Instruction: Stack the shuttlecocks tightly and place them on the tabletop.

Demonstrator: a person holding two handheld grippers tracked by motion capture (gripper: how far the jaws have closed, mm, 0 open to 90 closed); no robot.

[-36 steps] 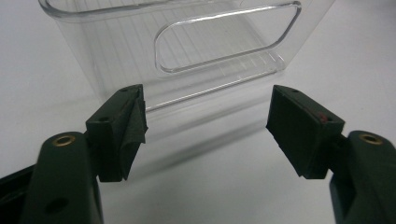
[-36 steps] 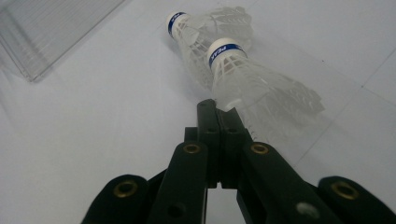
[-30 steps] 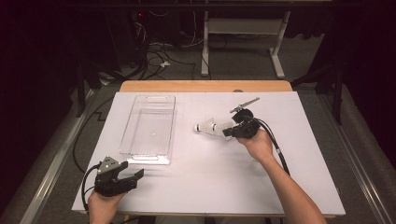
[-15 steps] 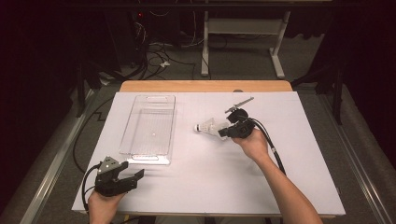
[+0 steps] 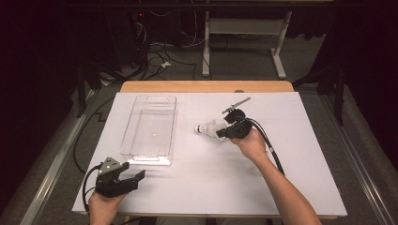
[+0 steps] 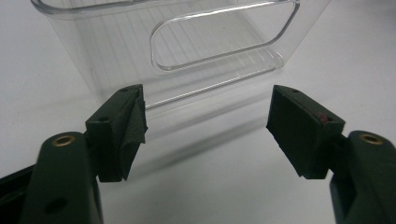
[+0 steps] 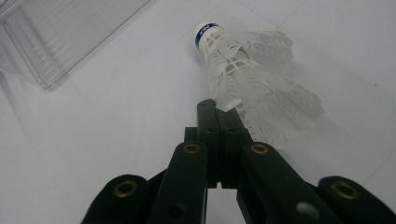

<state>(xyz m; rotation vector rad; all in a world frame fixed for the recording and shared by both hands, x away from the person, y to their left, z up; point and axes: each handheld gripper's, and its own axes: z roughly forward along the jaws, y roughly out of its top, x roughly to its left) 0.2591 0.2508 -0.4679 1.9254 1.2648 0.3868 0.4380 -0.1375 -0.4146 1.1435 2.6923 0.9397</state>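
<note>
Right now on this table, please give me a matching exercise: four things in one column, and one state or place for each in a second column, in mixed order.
Things:
1. left gripper
2. right gripper
3. shuttlecock
4. clear tray

States or places:
A. lying on its side, skirt pinched at the rim
B. jaws wide apart, nothing between them
C. empty, left of the shuttlecock
D. jaws closed on the thin white skirt

Pairs: 1-B, 2-D, 3-A, 4-C

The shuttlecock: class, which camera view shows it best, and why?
The right gripper view: the shuttlecock is close, its blue-banded cork and white skirt clear. The high view shows it small, beside the clear tray.
</note>
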